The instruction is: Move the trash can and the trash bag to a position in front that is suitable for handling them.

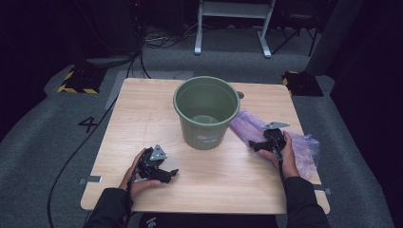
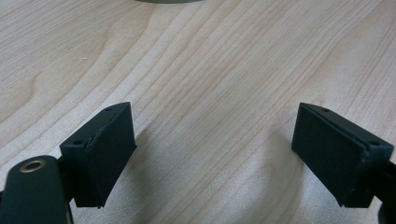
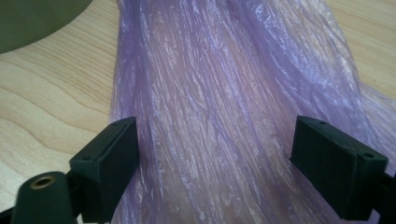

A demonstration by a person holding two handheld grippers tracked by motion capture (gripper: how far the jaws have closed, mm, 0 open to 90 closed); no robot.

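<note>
- At lower left of the high view: left gripper [image 1: 172, 173] resting on the bare table [image 1: 142, 109], jaws spread wide, nothing between them; same in the left gripper view, with wood grain alone between the two pads [image 2: 102, 154].
- At centre of the high view: green bucket [image 1: 206, 112] standing upright on the table, no liner visible inside and nothing over the rim.
- Just right of the bucket: purple plastic bag [image 1: 304, 147] lying flat and crumpled on the table, one end reaching toward the bucket's base.
- At right of the high view: right gripper [image 1: 256, 144] lowered over the bag, jaws released; in the right gripper view the bag [image 3: 224, 107] lies between the open pads [image 3: 109, 163], not yet pinched.
- Judged progress: very early, probably lining the bucket; bag not grasped, not lifted, not opened.
- Left to do: clamp the film, raise it, spread the mouth, seat it in the bucket.
</note>
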